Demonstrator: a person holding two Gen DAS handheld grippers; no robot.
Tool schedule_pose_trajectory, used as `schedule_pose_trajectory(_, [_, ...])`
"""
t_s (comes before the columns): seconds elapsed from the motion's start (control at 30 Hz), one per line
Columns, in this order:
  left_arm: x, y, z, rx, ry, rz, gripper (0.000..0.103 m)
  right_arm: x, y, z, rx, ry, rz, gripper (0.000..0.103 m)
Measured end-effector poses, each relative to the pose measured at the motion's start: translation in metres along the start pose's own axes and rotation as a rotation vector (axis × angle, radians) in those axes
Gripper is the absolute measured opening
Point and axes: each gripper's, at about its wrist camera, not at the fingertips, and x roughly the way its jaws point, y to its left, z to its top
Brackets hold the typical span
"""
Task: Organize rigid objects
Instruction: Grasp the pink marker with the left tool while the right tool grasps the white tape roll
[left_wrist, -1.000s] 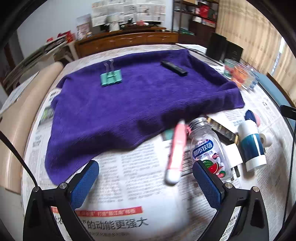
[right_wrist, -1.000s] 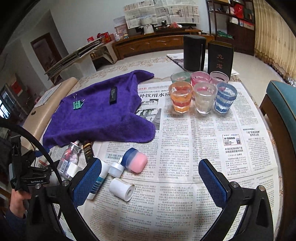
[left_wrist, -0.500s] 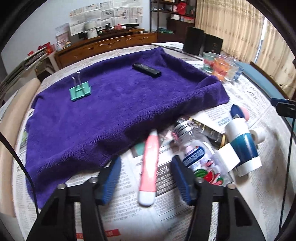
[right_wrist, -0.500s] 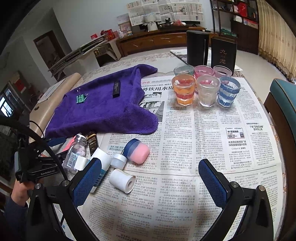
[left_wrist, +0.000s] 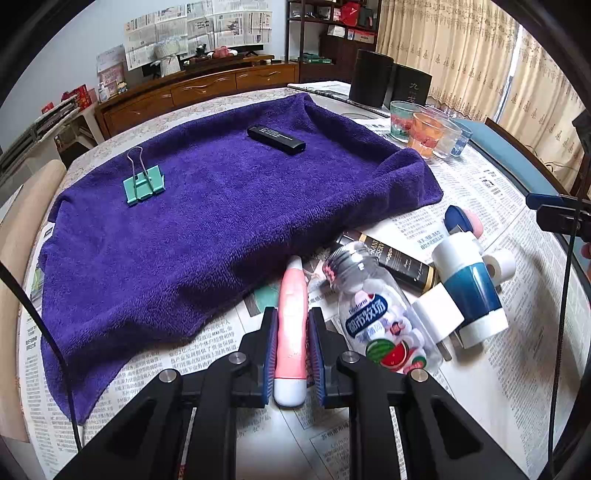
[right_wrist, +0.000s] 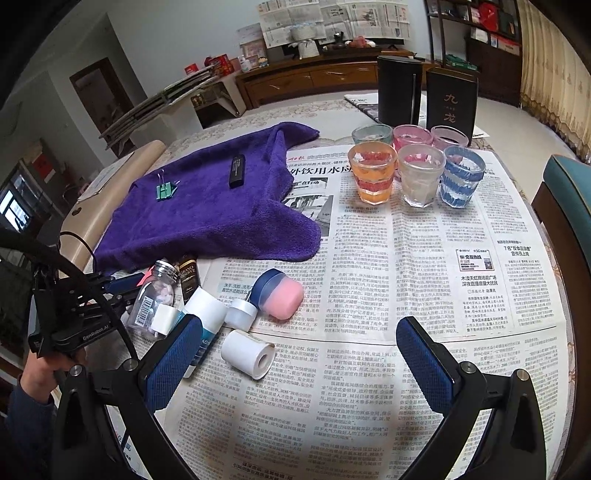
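A pink pen-shaped tube (left_wrist: 291, 291) with a white end lies on the newspaper just in front of the purple towel (left_wrist: 221, 206). My left gripper (left_wrist: 293, 321) is closing on it and both blue pads press its sides. A green binder clip (left_wrist: 144, 184) and a black stick (left_wrist: 277, 139) rest on the towel. Right of the tube lie a clear candy bottle (left_wrist: 376, 314), a black tube (left_wrist: 395, 258) and a blue-and-white bottle (left_wrist: 469, 288). My right gripper (right_wrist: 297, 332) hangs open over the newspaper, near a white roll (right_wrist: 247, 353) and a blue-and-pink jar (right_wrist: 279, 293).
Several coloured glasses (right_wrist: 373, 173) stand at the far side of the newspaper, with two black boxes (right_wrist: 399, 92) behind them. A teal chair (right_wrist: 569, 192) is at the right edge. A hand (right_wrist: 37, 369) holds the left gripper at the table's left.
The left gripper slid forward around the pink tube and went from wide open to shut on it. The right gripper stayed where it was, open.
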Motion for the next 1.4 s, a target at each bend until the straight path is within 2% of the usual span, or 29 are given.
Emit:
schedule_pose_trajectory(0.3, [-0.002,-0.003,-0.002,-0.029,0.018,0.032,0.017,-0.002,-0.01,-0.001,-0.031,0.002,-0.003,0.103])
schedule_pose_trajectory(0.47, [-0.003,-0.001,-0.005,-0.068,0.012,0.024,0.017,-0.003,0.004,-0.014,-0.164,0.0,0.063,0.102])
schedule_pose_trajectory(0.57, [-0.003,0.0,-0.004,-0.078,0.016,0.015,0.017,0.006,0.015,-0.021,-0.238,0.005,0.079,0.092])
schedule_pose_trajectory(0.63, [-0.004,0.002,-0.004,-0.082,0.018,0.005,0.017,0.013,0.021,-0.025,-0.271,0.023,0.084,0.076])
schedule_pose_trajectory(0.87, [-0.004,0.006,-0.004,-0.1,0.014,-0.028,0.017,0.039,0.029,-0.035,-0.376,0.078,0.042,0.064])
schedule_pose_trajectory(1.0, [-0.004,0.007,-0.005,-0.104,0.014,-0.035,0.017,0.042,0.033,-0.035,-0.406,0.063,0.043,0.055])
schedule_pose_trajectory(1.07, [-0.005,0.009,-0.005,-0.106,0.014,-0.038,0.017,0.045,0.04,-0.034,-0.424,0.06,0.049,0.054])
schedule_pose_trajectory(1.17, [-0.005,0.008,-0.005,-0.103,0.016,-0.036,0.017,0.045,0.046,-0.035,-0.444,0.05,0.047,0.037])
schedule_pose_trajectory(1.4, [-0.006,0.008,-0.006,-0.121,0.019,-0.024,0.017,0.039,0.043,-0.039,-0.421,0.059,0.058,0.035])
